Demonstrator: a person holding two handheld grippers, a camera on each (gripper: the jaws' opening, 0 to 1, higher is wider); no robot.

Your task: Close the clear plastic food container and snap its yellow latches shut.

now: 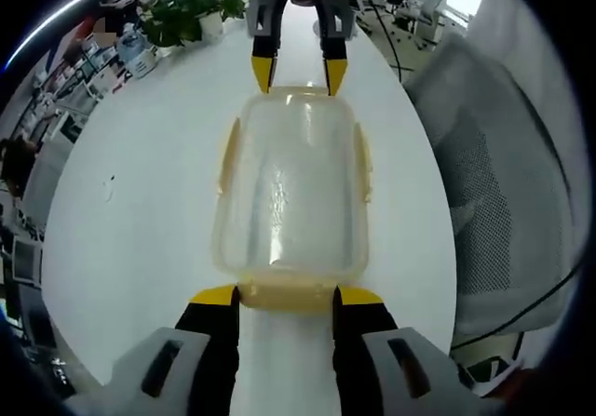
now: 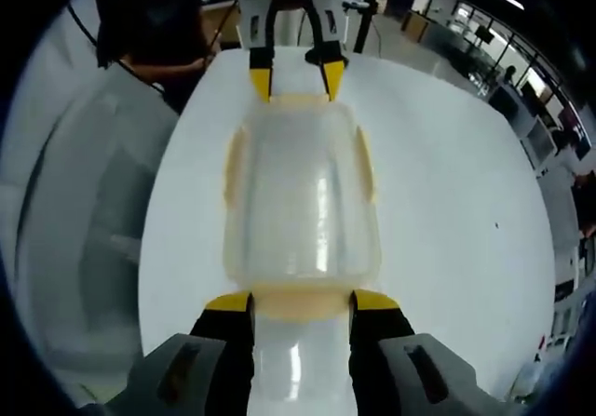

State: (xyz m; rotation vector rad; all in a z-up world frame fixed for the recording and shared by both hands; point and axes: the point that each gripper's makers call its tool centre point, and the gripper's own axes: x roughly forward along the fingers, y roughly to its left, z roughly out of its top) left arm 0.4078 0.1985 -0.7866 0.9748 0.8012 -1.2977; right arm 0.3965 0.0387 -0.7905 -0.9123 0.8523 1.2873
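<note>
The clear plastic container [image 1: 289,193] lies lengthwise on the white table [image 1: 130,211] with its lid on top. Yellow latches run along its long sides [image 1: 227,155] and across its ends. In the left gripper view my left gripper [image 1: 287,297] is open, its yellow-tipped jaws standing either side of the near end latch [image 1: 285,295]. The right gripper [image 1: 299,73] faces it at the far end, open, tips beside the container's corners. In the right gripper view the container [image 2: 300,202] sits the other way round, with my right gripper [image 2: 301,304] open around its near end latch [image 2: 300,301] and the left gripper [image 2: 296,79] opposite.
A grey mesh office chair [image 1: 507,193] stands close to the table's edge. A potted green plant [image 1: 186,16] sits at the table's far end. A seated person [image 2: 154,16] and a pale chair [image 2: 84,211] are beside the table in the right gripper view.
</note>
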